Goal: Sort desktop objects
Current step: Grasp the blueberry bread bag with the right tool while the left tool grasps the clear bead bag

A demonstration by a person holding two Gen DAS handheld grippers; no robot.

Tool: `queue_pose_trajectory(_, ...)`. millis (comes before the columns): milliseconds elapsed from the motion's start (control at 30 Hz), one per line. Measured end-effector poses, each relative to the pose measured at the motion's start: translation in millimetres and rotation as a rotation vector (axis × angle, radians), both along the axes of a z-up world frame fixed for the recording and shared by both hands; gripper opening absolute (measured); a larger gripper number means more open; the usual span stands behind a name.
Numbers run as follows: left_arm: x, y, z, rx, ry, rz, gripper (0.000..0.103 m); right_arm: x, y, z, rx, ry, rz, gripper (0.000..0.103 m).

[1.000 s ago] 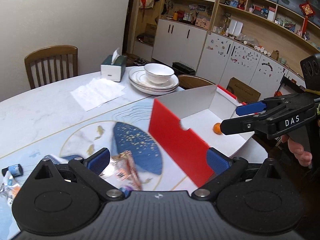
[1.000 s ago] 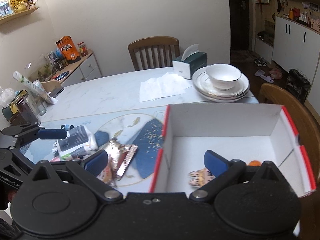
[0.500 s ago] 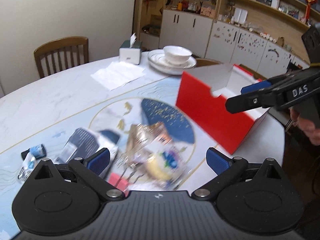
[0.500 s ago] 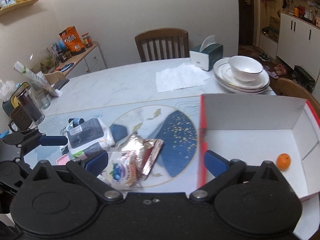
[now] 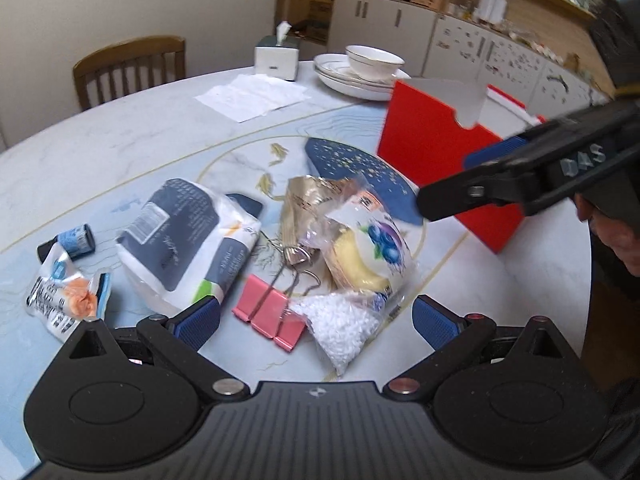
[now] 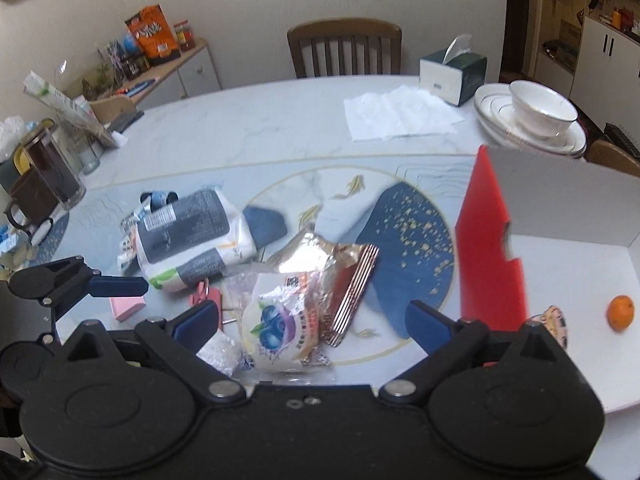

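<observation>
- Two pairs of tongs hang over a cluttered worktop, both spread wide and holding nothing.
- Left tongs hover above a pink binder clip and a small bag of white beads.
- Right tongs sit over a blueberry pastry packet, which overlaps a shiny foil snack wrapper.
- Beside them lies a dark-labelled tissue pack, with a small crumpled wrapper near the worktop's edge.
- Red-and-white box stands open just right of the pile; a small orange rests on its floor.
- Stacked plates with a bowl, a tissue box and a paper napkin stand well behind.
</observation>
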State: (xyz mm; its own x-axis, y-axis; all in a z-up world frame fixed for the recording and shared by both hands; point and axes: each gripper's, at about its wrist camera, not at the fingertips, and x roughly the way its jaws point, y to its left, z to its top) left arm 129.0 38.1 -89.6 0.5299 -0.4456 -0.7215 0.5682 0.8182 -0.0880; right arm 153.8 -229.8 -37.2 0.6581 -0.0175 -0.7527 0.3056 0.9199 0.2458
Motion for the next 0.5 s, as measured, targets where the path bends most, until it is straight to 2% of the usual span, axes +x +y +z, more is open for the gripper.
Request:
queue_pose_trajectory(367,-12.4,-21.7,-19.8,0.054,-0.058,-0.134,0.102,23.4,20.0,-24.5,-0.011,0.077,0.024,0.093)
queue_pose_trajectory(500,-14.8,-27.1,-24.0,0.080,-0.079,-0.150,0.100,29.1,21.5,-30.3,-0.009,0.091,0.019,0.091)
